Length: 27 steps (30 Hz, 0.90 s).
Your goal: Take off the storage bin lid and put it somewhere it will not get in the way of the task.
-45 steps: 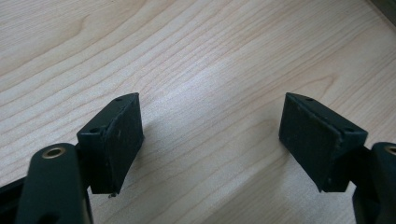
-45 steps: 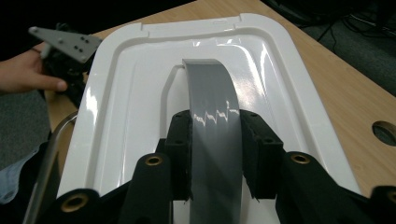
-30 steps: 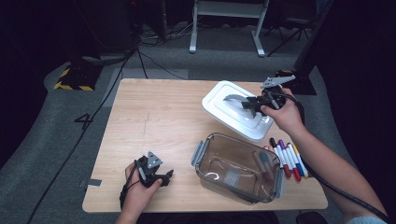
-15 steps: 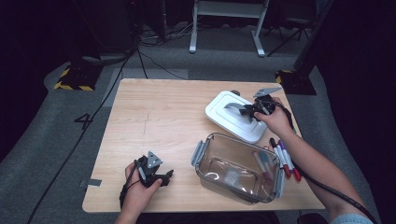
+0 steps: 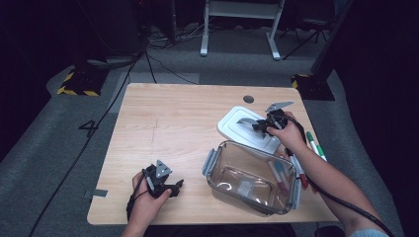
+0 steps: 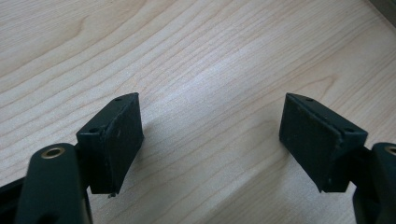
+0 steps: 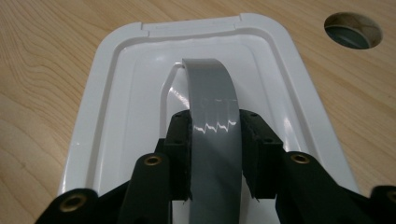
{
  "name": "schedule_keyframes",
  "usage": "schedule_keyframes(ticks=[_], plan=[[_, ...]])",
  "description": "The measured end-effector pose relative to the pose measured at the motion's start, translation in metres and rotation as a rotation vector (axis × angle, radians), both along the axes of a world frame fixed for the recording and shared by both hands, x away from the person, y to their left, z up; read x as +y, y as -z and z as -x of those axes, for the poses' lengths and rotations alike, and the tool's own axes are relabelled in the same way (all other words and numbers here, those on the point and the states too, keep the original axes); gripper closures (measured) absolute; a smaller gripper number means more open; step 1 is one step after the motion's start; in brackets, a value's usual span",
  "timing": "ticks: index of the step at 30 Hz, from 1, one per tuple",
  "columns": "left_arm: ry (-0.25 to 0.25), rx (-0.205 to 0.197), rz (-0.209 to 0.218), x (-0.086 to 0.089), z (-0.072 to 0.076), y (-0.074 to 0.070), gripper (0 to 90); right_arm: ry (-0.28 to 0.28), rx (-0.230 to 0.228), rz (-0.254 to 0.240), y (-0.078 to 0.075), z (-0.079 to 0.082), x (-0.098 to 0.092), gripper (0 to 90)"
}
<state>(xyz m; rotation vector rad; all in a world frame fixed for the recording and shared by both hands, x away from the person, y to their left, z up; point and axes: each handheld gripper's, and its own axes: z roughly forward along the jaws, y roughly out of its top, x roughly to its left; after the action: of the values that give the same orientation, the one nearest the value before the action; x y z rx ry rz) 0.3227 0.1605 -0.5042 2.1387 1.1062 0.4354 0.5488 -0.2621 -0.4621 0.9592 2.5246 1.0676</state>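
Observation:
A white rectangular lid (image 5: 236,129) (image 7: 116,98) lies flat on the wooden table (image 5: 168,123), just behind a clear glass container (image 5: 232,183) with grey clips. A grey tape loop (image 7: 212,102) (image 5: 245,120) arches up from the lid's middle as a handle. My right gripper (image 5: 261,126) (image 7: 214,128) is shut on this loop, one pad against each edge. My left gripper (image 5: 175,187) (image 6: 210,135) rests at the table's front left, jaws open over bare wood with nothing between them.
Several coloured markers (image 5: 314,145) lie at the right edge of the table beside the container, partly under my right forearm. A round cable hole (image 5: 248,98) (image 7: 353,30) sits behind the lid. Dark floor, cables and a stand lie beyond the table.
My right gripper has come down with the lid, which was tilted in the air and now sits level on the table. The left hand has stayed put.

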Motion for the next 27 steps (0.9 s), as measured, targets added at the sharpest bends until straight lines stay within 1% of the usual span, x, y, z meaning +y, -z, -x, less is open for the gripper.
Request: schedule_keyframes(ticks=[1,3,4,6,8,12,15,17,23,27], plan=[[0.0,-0.003,0.0,0.0,0.0,0.0,22.2,0.002,0.004,-0.004,0.001,0.001,0.0,65.9],[0.0,0.0,0.0,0.0,0.0,0.0,22.2,0.001,-0.012,-0.031,0.001,0.003,-0.001,60.8],[0.003,0.004,-0.002,0.0,0.0,0.0,22.1,0.003,-0.019,-0.043,-0.001,0.004,-0.001,59.6],[0.009,0.003,-0.001,0.001,0.0,0.0,22.1,0.002,-0.038,-0.05,-0.007,0.009,-0.003,57.6],[0.011,0.002,-0.001,0.001,0.0,0.0,22.1,-0.001,-0.043,-0.058,-0.012,0.012,-0.005,56.1],[0.013,0.0,-0.003,0.001,-0.001,0.0,22.1,0.007,-0.068,-0.072,-0.027,0.024,-0.015,54.5],[0.015,0.001,-0.003,0.001,-0.001,0.0,22.1,0.015,-0.086,-0.079,-0.035,0.032,-0.022,54.1],[0.017,0.002,-0.002,0.001,-0.001,0.0,22.1,0.022,-0.092,-0.09,-0.041,0.038,-0.027,53.7],[0.017,0.001,-0.002,0.001,-0.001,0.0,22.1,0.044,-0.117,-0.099,-0.059,0.058,-0.045,53.3],[0.017,0.004,-0.001,0.001,-0.001,0.0,22.1,0.067,-0.129,-0.113,-0.071,0.072,-0.058,52.5]])
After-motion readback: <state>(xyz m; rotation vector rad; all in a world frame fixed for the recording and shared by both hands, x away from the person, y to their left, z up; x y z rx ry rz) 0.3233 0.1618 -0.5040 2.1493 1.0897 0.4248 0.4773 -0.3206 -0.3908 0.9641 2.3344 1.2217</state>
